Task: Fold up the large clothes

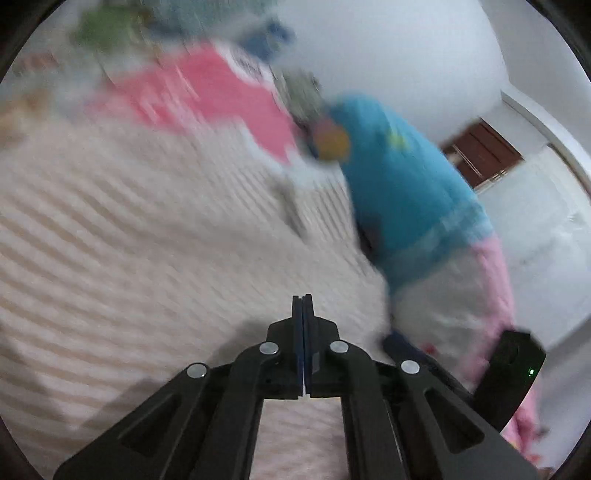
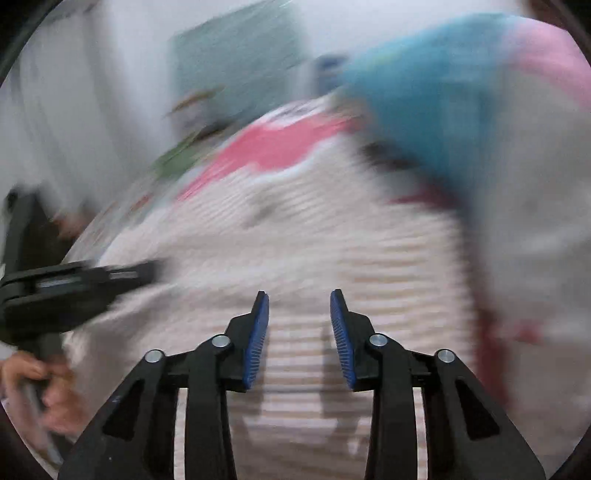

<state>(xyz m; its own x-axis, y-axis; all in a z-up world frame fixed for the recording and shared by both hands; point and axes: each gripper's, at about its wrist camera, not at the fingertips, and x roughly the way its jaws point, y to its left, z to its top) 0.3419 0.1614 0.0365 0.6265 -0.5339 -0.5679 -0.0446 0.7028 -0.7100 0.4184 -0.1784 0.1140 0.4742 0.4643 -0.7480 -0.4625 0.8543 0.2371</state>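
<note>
Both views are motion-blurred. A large pink-and-white striped garment [image 1: 129, 240] lies spread over the bed; it also fills the middle of the right wrist view [image 2: 314, 266]. My left gripper [image 1: 303, 299] is shut with nothing between its pads, just above the striped cloth. My right gripper [image 2: 299, 299] is open and empty above the same cloth. The left gripper also shows at the left edge of the right wrist view [image 2: 74, 280], held by a hand. A teal, white and pink garment [image 1: 413, 192] hangs at the right; it also appears in the right wrist view [image 2: 461, 110].
A pink patterned bed cover [image 1: 207, 96] lies beyond the striped cloth, with blurred green and blue items [image 1: 110, 29] at its far end. White walls and a dark brown window frame [image 1: 484, 151] stand to the right. A black device with a green light [image 1: 513, 369] sits at lower right.
</note>
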